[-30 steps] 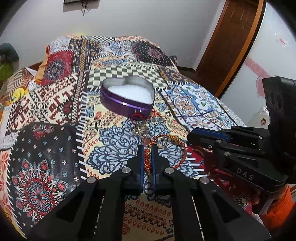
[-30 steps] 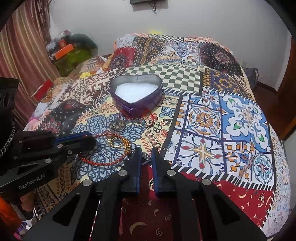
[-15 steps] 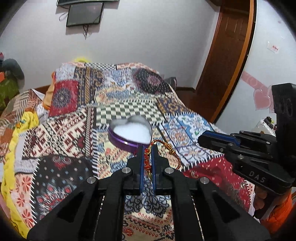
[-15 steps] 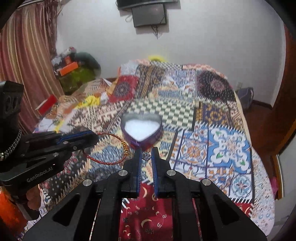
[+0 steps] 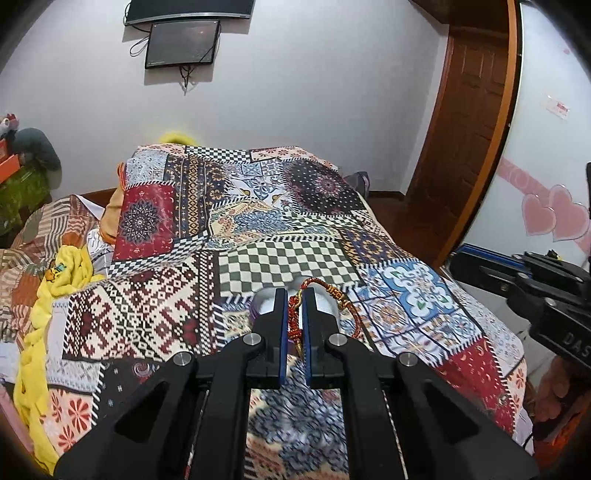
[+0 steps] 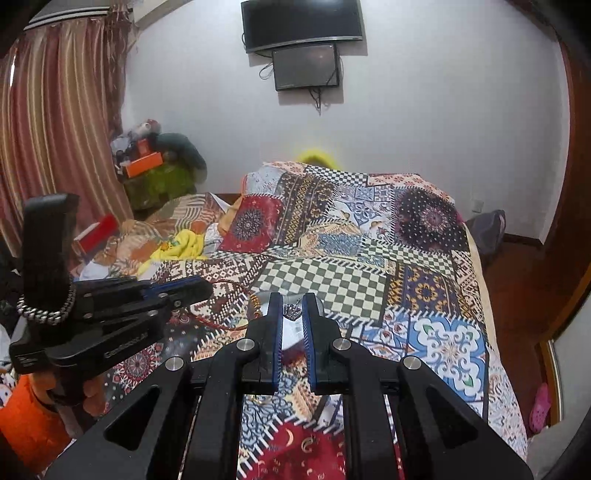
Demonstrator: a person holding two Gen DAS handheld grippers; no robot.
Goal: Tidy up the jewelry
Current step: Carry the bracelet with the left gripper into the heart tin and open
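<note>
Holding a red bracelet (image 5: 295, 317) between nearly closed jaws, L gripper (image 5: 294, 314) sits low centre of the left wrist view. Cord is pinched at one spot; rest of the loop arcs up and out to the right of the fingertips, w/ a gold-ish knotted section at approx upper right of the loop. In the right wrist view the same bracelet (image 6: 221, 321) hangs off the L gripper (image 6: 199, 290) at mid left, loop drooping below the tips, clear of the quilt (image 6: 424, 295).

R gripper (image 6: 292, 314) low centre of its own view: jaws narrow but w/ a visible gap. A small silvery pendant (image 6: 291, 312) on a thin chain shows betw the tips; can't tell if the pads actually clamp it or it just sits in the gap. From the left wrist view the R gripper (image 5: 480, 269) pokes in from the right edge, side-on, jaw state not readable there.

Tin (image 5: 264, 302): mostly hidden behind the L fingers, only a bit of silver rim, white inside and purple wall showing at frame centre. In the right wrist view the tin (image 6: 290, 338) shows as white patch betw the R fingers.

Quilt covers the bed, patchwork pattern. TV (image 6: 301, 22) on the wall, top centre.
</note>
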